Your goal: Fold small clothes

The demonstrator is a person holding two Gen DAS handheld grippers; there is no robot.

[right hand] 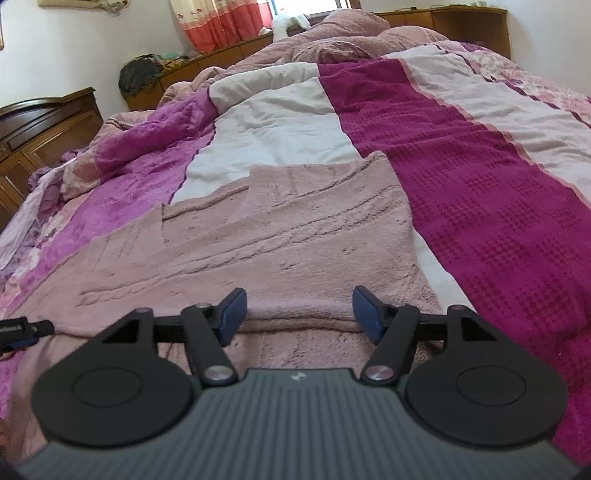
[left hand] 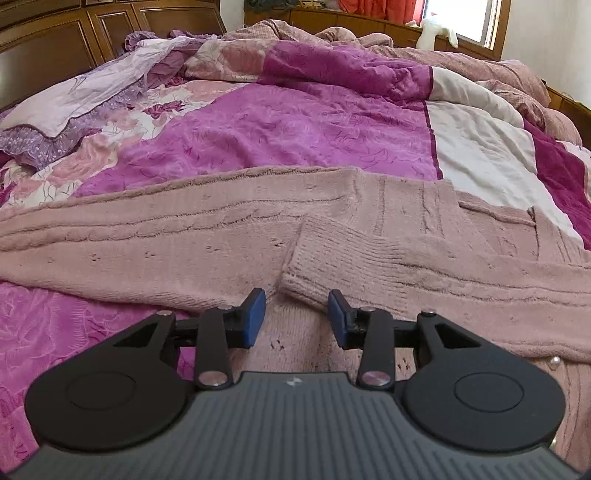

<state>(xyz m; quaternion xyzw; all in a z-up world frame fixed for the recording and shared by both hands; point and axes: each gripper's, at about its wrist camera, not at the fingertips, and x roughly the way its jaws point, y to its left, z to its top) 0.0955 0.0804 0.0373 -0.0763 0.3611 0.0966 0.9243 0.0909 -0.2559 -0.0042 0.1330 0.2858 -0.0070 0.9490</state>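
Observation:
A dusty-pink knitted cardigan [left hand: 221, 236] lies flat across the bed, with both sleeves folded in over its body. One ribbed cuff [left hand: 325, 254] ends just ahead of my left gripper [left hand: 297, 317]. That gripper hovers low over the knit with its blue pads apart and nothing pinched between them. In the right wrist view the same cardigan [right hand: 280, 236] spreads ahead, its right edge lying on white cloth. My right gripper [right hand: 299, 314] stands open above a folded edge of the knit, gripping nothing. The tip of the left gripper [right hand: 22, 330] shows at the far left.
The bed is covered by a magenta, pink and white patchwork quilt [left hand: 295, 122], rumpled toward the back. A lilac pillow [left hand: 66, 103] lies at the left. A wooden headboard [left hand: 55, 40] and low wooden cabinets [right hand: 48, 125] ring the bed. A window with orange curtains [right hand: 221, 22] is behind.

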